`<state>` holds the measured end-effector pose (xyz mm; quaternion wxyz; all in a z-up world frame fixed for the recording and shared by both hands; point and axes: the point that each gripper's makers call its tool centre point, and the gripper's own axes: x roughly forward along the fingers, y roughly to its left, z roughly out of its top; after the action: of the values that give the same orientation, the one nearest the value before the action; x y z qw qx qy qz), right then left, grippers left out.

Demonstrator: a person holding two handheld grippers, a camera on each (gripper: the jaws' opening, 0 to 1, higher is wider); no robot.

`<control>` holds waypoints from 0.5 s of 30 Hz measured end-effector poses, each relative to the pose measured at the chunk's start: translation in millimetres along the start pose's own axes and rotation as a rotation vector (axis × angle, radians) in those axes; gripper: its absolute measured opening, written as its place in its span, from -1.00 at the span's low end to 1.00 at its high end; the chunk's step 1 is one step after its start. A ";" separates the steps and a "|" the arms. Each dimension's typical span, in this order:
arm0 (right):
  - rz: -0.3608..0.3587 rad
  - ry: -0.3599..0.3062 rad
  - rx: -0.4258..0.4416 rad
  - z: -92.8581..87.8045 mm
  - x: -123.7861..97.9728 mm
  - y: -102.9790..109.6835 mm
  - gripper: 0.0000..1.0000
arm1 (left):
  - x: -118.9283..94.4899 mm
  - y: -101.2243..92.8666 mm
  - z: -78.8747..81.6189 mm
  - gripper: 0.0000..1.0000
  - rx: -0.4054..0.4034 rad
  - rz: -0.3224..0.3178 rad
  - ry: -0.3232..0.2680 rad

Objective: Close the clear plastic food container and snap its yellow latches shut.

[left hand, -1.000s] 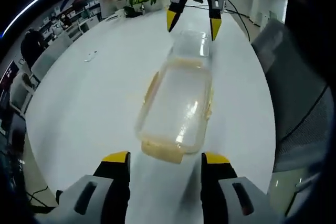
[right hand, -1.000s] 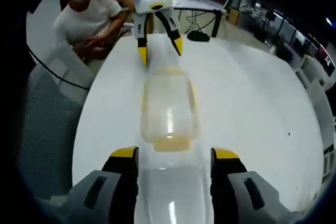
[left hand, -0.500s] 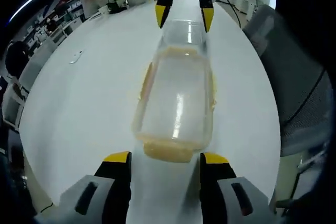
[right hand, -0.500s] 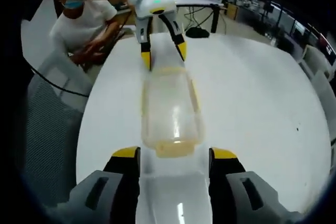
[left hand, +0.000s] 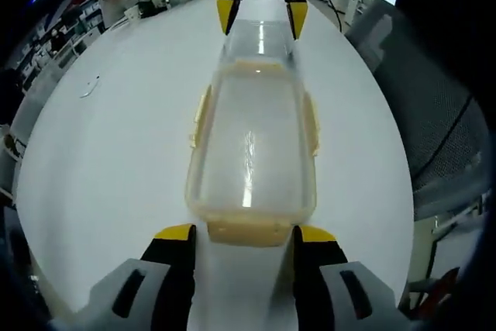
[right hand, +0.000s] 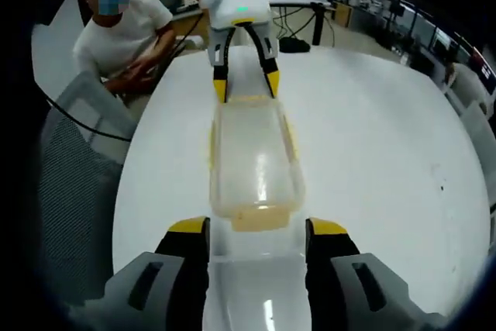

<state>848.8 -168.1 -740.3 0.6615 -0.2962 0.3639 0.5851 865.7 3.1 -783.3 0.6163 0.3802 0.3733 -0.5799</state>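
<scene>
Left gripper view: the left gripper [left hand: 242, 232] has its jaws apart, straddling the yellow end latch [left hand: 246, 232] nearest to it without visibly touching it. Beyond lies the clear plastic food container [left hand: 252, 145] on the white table [left hand: 116, 145], lid seated on top, its long axis running straight away from the jaws. Side latches [left hand: 200, 118] stick out along both long edges, apparently not yet snapped down. At the far end the right gripper [left hand: 261, 17] faces back, jaws spread around the opposite short end.

In the right gripper view the left gripper [right hand: 246, 87] stands at the far end, a seated person [right hand: 128, 32] beyond. Each gripper is nearest its own end latch, so I judge those come first.
</scene>
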 end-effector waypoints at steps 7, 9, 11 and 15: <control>0.007 0.000 0.000 0.8 4.1 1.6 -0.09 | -0.3 -0.1 1.3 -0.27 0.026 -0.027 -0.006; 0.009 -0.002 -0.001 1.8 5.3 2.4 -0.09 | 0.0 1.2 1.3 -0.32 0.018 -0.029 -0.008; 0.013 -0.003 -0.001 2.6 7.2 3.3 -0.08 | 0.0 0.8 1.2 -0.32 0.021 -0.028 -0.008; 0.020 -0.008 0.004 2.8 11.1 4.0 -0.09 | 0.1 1.7 1.2 -0.34 0.015 -0.025 -0.012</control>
<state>845.7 -159.1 -747.8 0.6576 -0.2892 0.3652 0.5920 867.4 2.1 -782.8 0.6082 0.3766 0.3702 -0.5926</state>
